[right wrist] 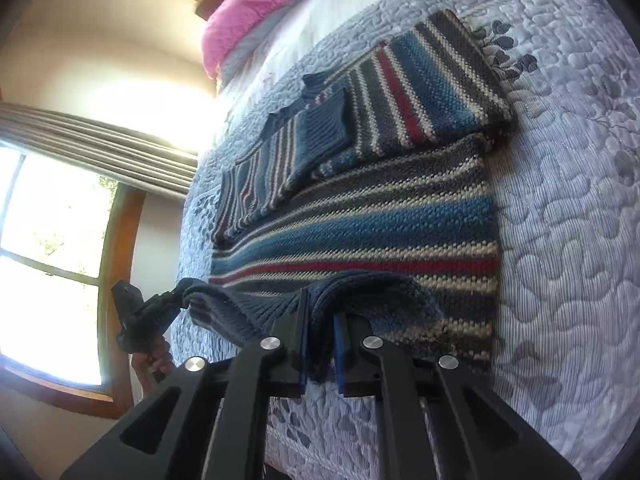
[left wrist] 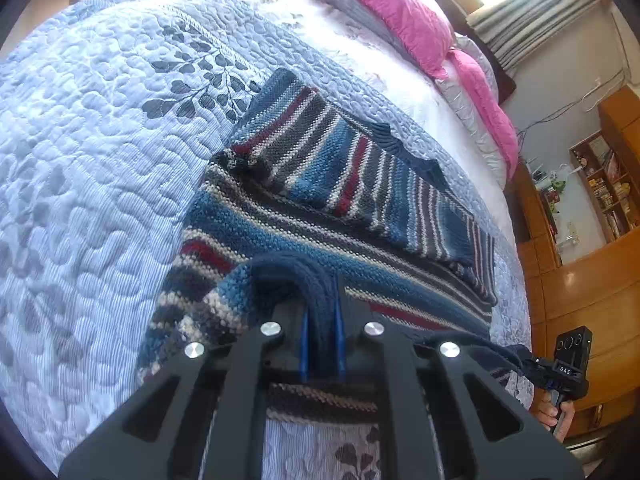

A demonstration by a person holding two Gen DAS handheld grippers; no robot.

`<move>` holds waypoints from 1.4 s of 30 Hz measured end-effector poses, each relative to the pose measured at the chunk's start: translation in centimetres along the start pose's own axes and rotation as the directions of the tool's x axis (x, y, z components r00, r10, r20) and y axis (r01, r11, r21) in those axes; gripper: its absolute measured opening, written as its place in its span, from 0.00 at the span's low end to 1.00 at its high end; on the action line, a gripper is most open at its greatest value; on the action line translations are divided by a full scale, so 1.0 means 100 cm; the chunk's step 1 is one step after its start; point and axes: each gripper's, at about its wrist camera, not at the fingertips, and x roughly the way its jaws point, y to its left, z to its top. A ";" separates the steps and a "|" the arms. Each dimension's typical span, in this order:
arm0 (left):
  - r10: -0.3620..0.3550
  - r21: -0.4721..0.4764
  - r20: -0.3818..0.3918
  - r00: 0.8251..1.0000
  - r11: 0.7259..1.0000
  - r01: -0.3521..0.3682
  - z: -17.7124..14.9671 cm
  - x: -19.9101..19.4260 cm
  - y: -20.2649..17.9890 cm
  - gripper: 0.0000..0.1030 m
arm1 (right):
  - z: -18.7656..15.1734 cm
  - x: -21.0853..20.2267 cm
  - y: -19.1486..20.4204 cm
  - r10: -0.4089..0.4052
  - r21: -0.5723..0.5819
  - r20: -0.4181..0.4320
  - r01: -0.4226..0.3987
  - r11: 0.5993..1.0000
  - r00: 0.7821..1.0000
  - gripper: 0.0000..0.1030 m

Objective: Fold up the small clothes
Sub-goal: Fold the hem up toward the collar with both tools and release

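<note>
Both grippers' jaws clamp the striped sweater's (left wrist: 320, 216) navy hem, hiding its edge.

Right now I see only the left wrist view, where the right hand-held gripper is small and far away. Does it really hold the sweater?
Observer: Yes. In the right wrist view, the right hand-held gripper has the navy hem pinched between its blue pads.
Operator: And how does my left one look from that side?
Observer: The left hand-held gripper grips the far end of the same hem, which sags between the two.
Operator: What is behind my left one?
Observer: A wood-framed window, very bright, beyond the edge of the quilt.
</note>
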 end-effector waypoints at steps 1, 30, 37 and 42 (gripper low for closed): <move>0.006 -0.002 -0.010 1.000 1.000 -0.006 0.004 0.009 0.002 0.08 | 0.007 0.007 -0.005 -0.006 0.012 -0.011 0.006 1.000 1.000 0.09; 0.048 0.229 -0.073 0.996 0.973 -0.030 0.049 0.046 -0.004 0.66 | 0.042 0.011 0.010 -0.187 -0.270 0.002 0.181 0.946 0.982 0.68; 0.137 0.327 -0.172 0.975 0.942 -0.075 0.048 0.095 -0.009 0.66 | 0.041 0.023 0.015 -0.234 -0.346 -0.010 0.216 0.913 0.972 0.68; 0.163 0.379 -0.184 0.969 0.922 -0.084 0.039 0.100 -0.006 0.49 | 0.046 0.035 0.016 -0.283 -0.413 -0.018 0.250 0.875 0.959 0.71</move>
